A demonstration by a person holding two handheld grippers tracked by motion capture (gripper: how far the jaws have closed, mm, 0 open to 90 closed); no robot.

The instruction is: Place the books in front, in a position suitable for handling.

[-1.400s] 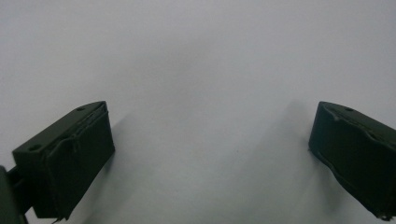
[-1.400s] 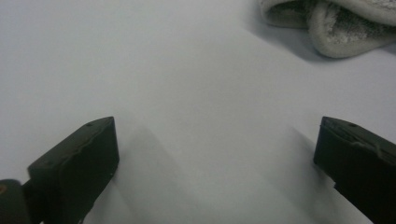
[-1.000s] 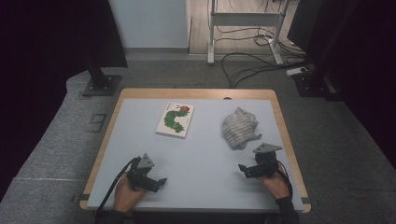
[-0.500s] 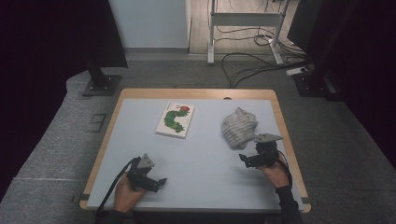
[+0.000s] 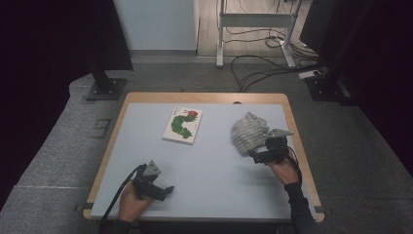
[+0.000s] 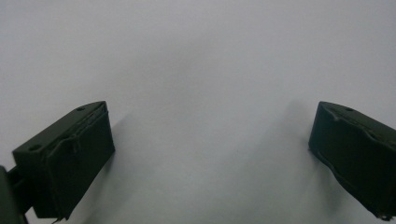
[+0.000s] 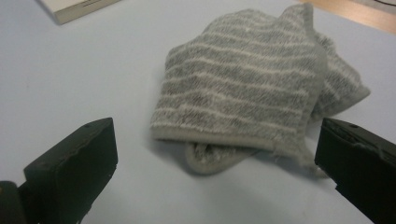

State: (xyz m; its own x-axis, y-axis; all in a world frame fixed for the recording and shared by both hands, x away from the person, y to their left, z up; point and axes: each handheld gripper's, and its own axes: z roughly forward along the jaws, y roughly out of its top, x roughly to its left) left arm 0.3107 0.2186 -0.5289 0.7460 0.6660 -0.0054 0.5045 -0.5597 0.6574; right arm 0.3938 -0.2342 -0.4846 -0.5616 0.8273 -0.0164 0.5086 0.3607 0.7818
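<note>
A crumpled grey cloth with pale stripes (image 5: 248, 131) (image 7: 252, 88) lies on the right part of the pale blue table (image 5: 209, 165). My right gripper (image 5: 253, 155) (image 7: 217, 163) hovers just in front of the cloth, open, with its jaws wide to either side of the cloth's near edge and nothing between them. A picture book with a green caterpillar on its cover (image 5: 183, 125) lies flat at the table's far middle; its corner (image 7: 77, 8) shows in the right gripper view. My left gripper (image 5: 168, 190) (image 6: 210, 154) rests low near the front left, open over bare table.
The table has a wooden rim (image 5: 204, 98). Beyond its far edge stand a black stand base (image 5: 104, 88), a metal frame (image 5: 255, 22) and loose cables (image 5: 263, 70) on grey carpet.
My right gripper has moved away from the front edge toward the striped cloth and now sits right at its near side. The left gripper has stayed in place.
</note>
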